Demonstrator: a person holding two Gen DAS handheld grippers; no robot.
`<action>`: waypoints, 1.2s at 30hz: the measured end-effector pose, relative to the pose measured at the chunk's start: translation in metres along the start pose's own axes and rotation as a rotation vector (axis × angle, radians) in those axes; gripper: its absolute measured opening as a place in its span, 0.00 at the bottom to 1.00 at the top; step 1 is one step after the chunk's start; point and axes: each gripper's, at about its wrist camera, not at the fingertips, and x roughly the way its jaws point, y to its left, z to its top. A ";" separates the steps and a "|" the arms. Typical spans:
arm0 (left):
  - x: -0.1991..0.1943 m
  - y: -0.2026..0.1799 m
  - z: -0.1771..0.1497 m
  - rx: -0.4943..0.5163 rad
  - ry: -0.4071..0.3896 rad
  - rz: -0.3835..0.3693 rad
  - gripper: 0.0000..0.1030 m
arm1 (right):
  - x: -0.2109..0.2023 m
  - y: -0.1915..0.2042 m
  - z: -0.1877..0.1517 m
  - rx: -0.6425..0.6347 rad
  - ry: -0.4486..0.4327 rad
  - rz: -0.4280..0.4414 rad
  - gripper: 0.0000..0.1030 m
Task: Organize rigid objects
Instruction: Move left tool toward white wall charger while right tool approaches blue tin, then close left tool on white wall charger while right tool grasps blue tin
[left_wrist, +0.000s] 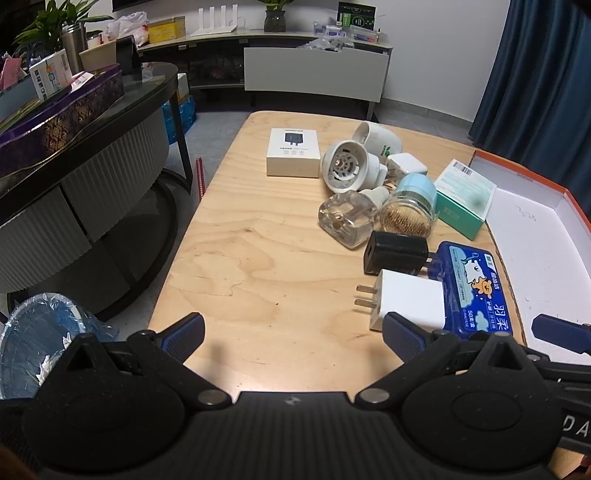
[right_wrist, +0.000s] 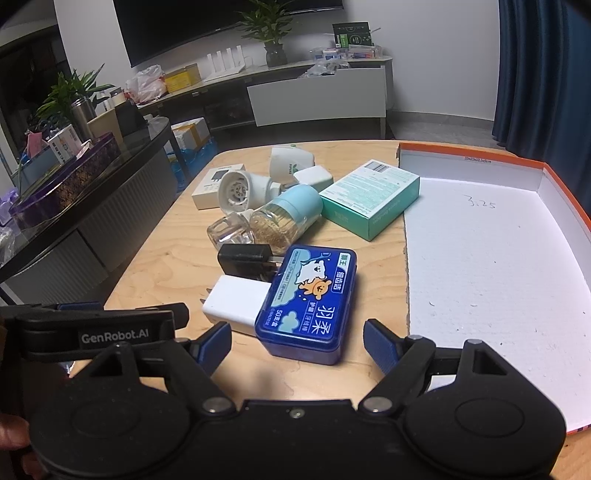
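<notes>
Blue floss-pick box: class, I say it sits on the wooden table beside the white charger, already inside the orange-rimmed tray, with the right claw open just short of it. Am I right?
Not quite. The blue floss-pick box is still on the wooden table, outside the orange-rimmed tray. The right wrist view shows this. It does sit beside the white charger, with the right claw open just short of it.

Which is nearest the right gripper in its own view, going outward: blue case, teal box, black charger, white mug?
From the right gripper:
1. Blue case, straight ahead, just beyond the fingertips.
2. Black charger, behind the case, slightly left.
3. Teal box, farther back, right of centre.
4. White mug, at the pile's far edge.
</notes>
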 end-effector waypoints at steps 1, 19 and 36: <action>0.000 0.000 0.000 -0.001 0.000 -0.001 1.00 | 0.000 0.000 0.000 -0.001 0.000 -0.001 0.90; -0.003 0.005 0.003 -0.006 -0.011 0.000 1.00 | 0.001 0.002 0.006 0.000 -0.007 0.006 0.90; 0.007 0.000 0.005 0.011 -0.008 -0.001 1.00 | 0.018 -0.027 0.024 0.121 0.030 0.038 0.89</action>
